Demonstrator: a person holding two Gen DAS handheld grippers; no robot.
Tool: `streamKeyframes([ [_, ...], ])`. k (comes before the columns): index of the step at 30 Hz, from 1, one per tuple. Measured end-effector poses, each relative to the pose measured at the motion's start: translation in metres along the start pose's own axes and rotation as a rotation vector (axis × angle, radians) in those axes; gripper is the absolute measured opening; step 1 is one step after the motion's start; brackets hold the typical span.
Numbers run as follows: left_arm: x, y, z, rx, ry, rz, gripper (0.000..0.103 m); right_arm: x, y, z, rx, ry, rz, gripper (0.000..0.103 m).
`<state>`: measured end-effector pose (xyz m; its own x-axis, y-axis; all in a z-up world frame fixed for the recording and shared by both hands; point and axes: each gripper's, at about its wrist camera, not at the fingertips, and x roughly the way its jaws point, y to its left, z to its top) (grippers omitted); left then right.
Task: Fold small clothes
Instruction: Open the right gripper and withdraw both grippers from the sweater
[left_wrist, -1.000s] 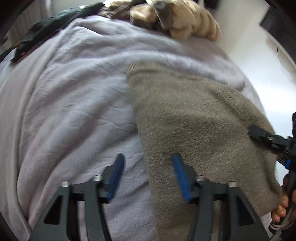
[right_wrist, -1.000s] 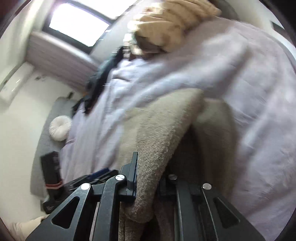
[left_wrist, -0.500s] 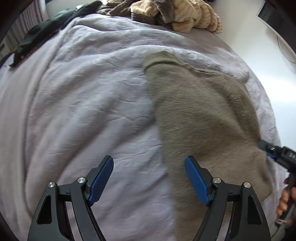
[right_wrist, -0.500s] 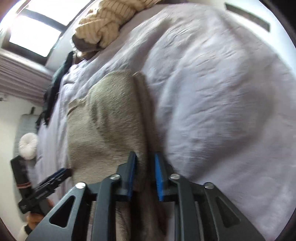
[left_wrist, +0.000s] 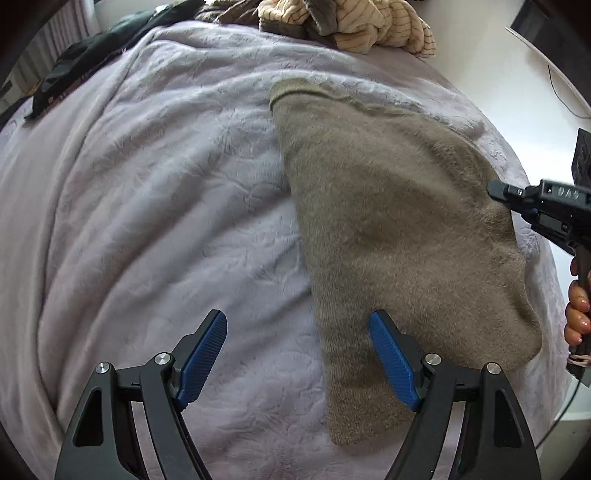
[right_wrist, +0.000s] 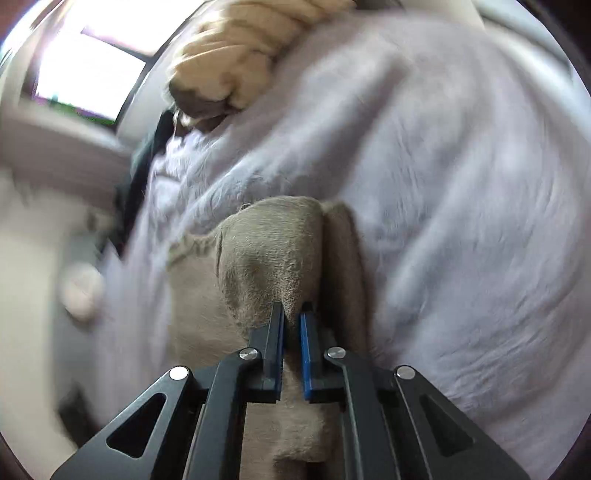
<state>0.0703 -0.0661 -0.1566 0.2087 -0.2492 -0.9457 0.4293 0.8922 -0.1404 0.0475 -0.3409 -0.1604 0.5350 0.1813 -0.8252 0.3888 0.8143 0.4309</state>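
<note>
Left wrist view: taupe knit garment (left_wrist: 388, 221) flat on lilac bedspread (left_wrist: 147, 221); left gripper (left_wrist: 297, 354) spread wide, empty, over its near edge. Right gripper (right_wrist: 291, 314) just closed, pinching a raised fold of the garment; striped clothes pile (left_wrist: 354, 22) behind

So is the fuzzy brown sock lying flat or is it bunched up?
Mostly flat: the brown sock lies spread on the purple blanket. One edge is pinched up into a ridge by the right gripper.
</note>
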Motion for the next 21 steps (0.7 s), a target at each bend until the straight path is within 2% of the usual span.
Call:
streamKeyframes([
  [2, 0.006, 0.002, -0.003, -0.009, 0.023, -0.016, 0.081, 0.009, -0.01, -0.003, 0.017, 0.03, -0.041, 0.008],
  [4, 0.005, 0.003, -0.005, -0.027, 0.03, -0.024, 0.081, 0.009, -0.022, -0.004, 0.081, 0.024, -0.03, 0.008],
  [5, 0.002, 0.004, -0.005, -0.026, 0.029, -0.019, 0.081, 0.005, -0.031, -0.006, 0.141, 0.009, -0.021, 0.008],
  [7, -0.001, 0.004, -0.006, -0.012, 0.026, 0.004, 0.081, -0.005, -0.04, -0.011, 0.205, -0.009, -0.045, 0.017],
  [9, -0.006, 0.008, -0.008, -0.006, 0.027, 0.031, 0.081, -0.02, -0.044, -0.02, 0.211, -0.01, -0.059, 0.017],
  [13, -0.013, 0.015, -0.01, -0.008, 0.034, 0.023, 0.081, -0.054, -0.03, -0.046, 0.129, 0.003, 0.065, 0.018],
  [17, -0.018, 0.007, -0.011, 0.014, 0.041, -0.014, 0.081, -0.075, 0.002, -0.073, -0.002, 0.025, 0.133, 0.018],
  [18, -0.019, 0.003, -0.013, 0.026, 0.042, -0.02, 0.081, -0.078, 0.011, -0.081, -0.044, 0.036, 0.127, 0.02],
  [21, -0.011, -0.008, -0.019, 0.055, 0.068, -0.021, 0.081, -0.079, 0.029, -0.1, -0.163, 0.055, 0.001, 0.021],
])
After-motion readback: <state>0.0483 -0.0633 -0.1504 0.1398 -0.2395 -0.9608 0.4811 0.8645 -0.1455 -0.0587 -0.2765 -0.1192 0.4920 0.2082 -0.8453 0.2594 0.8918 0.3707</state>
